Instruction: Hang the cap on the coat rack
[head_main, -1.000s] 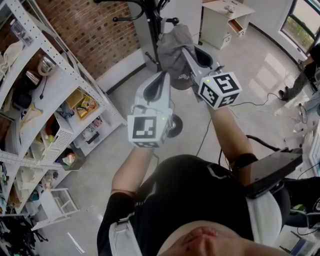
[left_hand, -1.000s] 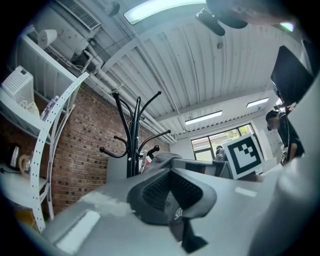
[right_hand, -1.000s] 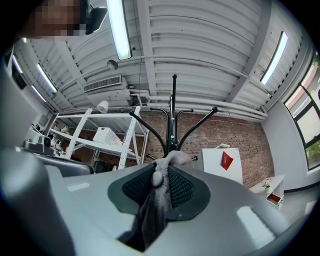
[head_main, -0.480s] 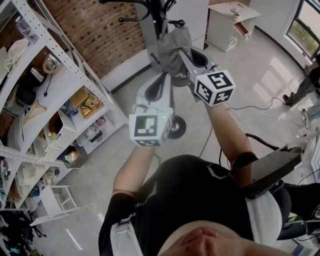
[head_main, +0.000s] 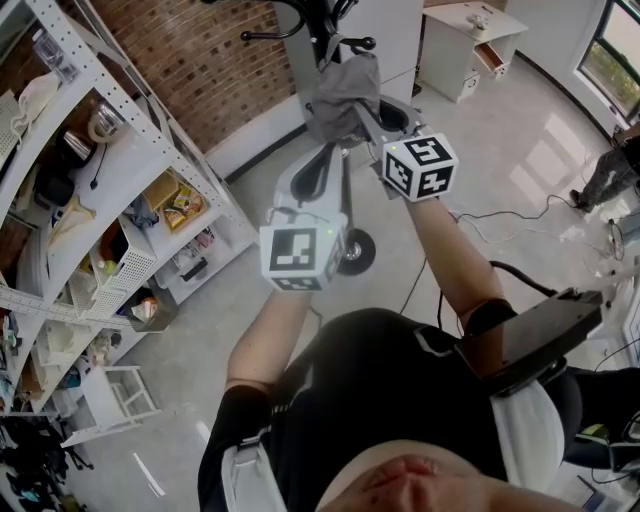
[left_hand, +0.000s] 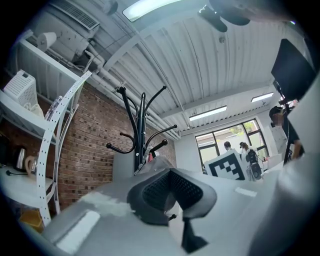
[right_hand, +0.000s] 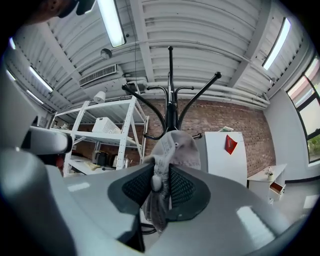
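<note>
The grey cap (right_hand: 176, 150) was gripped by a fold between the jaws of the right gripper (right_hand: 161, 186) and was held up in front of the black coat rack (right_hand: 170, 95), level with its lower hooks. Contact with the pole could not be told. The left gripper (left_hand: 172, 192) was raised beside it, jaws drawn together, nothing caught between them. White shelving (head_main: 120, 190) was seen at the left.

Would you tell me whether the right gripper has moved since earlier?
Yes: the right gripper, holding the cap, has edged closer to the coat rack.
</note>
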